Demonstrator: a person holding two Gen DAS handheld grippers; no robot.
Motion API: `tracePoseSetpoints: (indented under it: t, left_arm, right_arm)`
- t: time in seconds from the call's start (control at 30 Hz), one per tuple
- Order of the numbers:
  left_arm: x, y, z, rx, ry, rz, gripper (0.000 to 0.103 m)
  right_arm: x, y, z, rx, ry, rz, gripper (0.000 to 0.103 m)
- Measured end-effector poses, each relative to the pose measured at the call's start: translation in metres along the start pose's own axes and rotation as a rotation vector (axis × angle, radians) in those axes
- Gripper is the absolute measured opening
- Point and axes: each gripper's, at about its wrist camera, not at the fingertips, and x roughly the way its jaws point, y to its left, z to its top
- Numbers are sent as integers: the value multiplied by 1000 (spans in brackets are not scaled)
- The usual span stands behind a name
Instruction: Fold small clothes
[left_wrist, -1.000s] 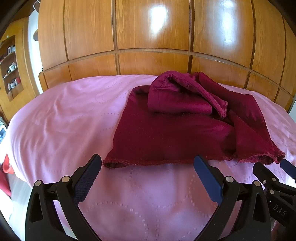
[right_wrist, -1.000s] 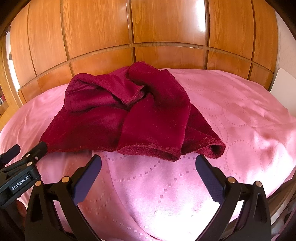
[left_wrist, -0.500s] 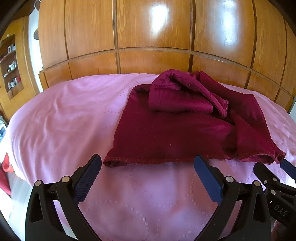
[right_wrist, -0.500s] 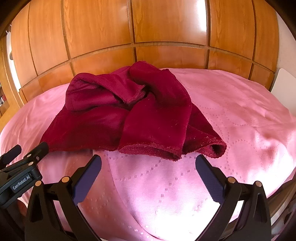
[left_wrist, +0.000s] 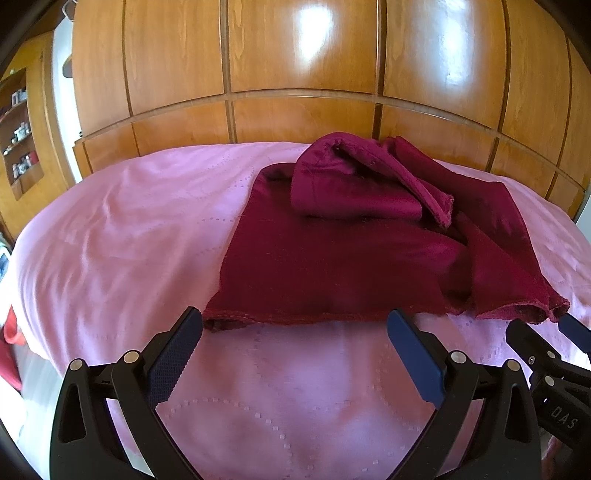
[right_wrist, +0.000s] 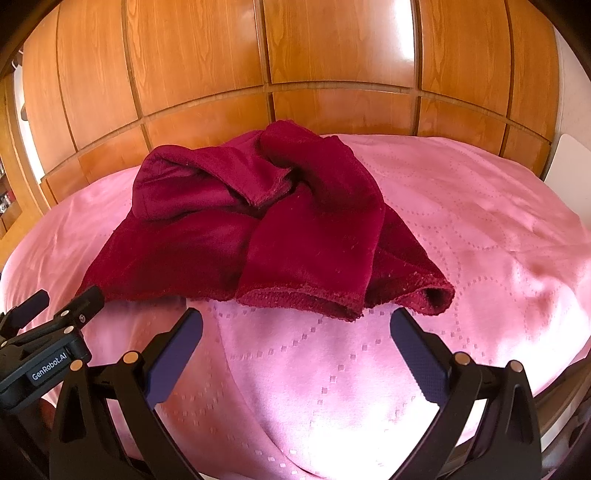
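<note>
near the maroon garment's hem, my left gripper and right gripper gape apart; i risk pinching the pink bedspread too.

Left gripper and right gripper: black forked frames, silver rivets, dark-blue textured pads (one body labelled "GenRobot.AI", the other "DAS").

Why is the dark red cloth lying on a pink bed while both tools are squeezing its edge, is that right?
Not quite. The dark red cloth does lie on the pink bed, but neither tool squeezes it. The left tool and the right tool are both open, just short of its near edge, as both wrist views show.
</note>
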Motion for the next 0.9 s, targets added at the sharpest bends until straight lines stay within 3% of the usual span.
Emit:
tracePoseSetpoints:
  t: [0.67, 0.8, 0.9]
  left_arm:
    - [1, -8, 3, 18, 0, -20, 99]
    - [3, -10, 4, 21, 3, -57, 99]
    - [4, -9, 5, -2, 16, -135, 99]
  right_arm:
    - [0, -1, 2, 1, -1, 17, 101]
    - [-4, -3, 9, 0, -18, 45, 101]
    - [-11, -10, 21, -3, -50, 70, 101]
